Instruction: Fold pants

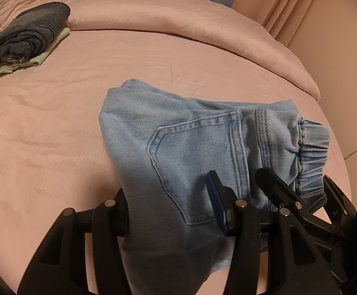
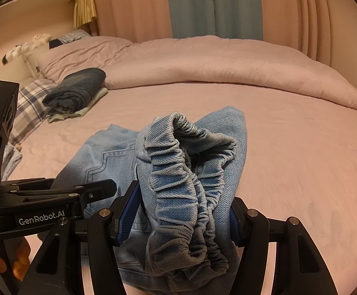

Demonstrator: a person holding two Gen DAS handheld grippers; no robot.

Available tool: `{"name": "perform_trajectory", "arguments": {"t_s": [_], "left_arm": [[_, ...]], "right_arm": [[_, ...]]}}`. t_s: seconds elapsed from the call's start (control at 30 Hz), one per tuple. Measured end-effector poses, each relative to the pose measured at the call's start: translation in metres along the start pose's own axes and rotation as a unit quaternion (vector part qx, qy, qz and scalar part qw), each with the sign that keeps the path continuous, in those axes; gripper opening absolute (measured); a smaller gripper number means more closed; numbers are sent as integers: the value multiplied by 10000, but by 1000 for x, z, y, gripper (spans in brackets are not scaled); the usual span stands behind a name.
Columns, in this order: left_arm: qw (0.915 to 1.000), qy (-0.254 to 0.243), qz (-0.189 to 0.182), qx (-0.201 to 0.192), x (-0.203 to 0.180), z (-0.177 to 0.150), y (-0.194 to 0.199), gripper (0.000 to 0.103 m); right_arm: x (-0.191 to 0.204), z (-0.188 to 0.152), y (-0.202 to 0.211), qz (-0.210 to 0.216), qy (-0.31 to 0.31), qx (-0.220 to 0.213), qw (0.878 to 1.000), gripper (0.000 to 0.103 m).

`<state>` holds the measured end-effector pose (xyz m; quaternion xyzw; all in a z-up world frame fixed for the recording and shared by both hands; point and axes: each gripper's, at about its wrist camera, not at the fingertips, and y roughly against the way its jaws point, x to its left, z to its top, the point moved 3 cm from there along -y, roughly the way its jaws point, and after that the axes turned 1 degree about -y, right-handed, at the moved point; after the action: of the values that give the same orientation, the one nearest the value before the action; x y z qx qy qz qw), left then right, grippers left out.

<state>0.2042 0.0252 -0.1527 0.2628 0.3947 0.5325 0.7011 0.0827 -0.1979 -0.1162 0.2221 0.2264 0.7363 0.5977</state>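
Light blue denim pants lie bunched on the pink bed, back pocket up, elastic waistband to the right. My left gripper is shut on the pants' fabric near the pocket. My right gripper is shut on the gathered elastic waistband, which rises between its blue pads. In the left wrist view the right gripper shows at the right, clamping the waistband. In the right wrist view the left gripper shows at the left, on the pants.
A stack of folded clothes, dark jeans on top of a pale garment, sits at the far left of the bed; it also shows in the right wrist view. A rolled pink duvet lies across the back. Plaid pillow at left.
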Motion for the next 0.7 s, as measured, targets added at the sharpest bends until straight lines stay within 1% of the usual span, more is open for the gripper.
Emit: {"name": "perform_trajectory", "arguments": {"t_s": [0.37, 0.7], "left_arm": [[10000, -57, -32, -21, -2, 2, -1, 49], [9999, -118, -67, -78, -1, 3, 1, 49]], "right_arm": [[3, 3, -5, -63, -19, -32, 10000, 64], [0, 14, -10, -113, -57, -127, 9998, 63]]}}
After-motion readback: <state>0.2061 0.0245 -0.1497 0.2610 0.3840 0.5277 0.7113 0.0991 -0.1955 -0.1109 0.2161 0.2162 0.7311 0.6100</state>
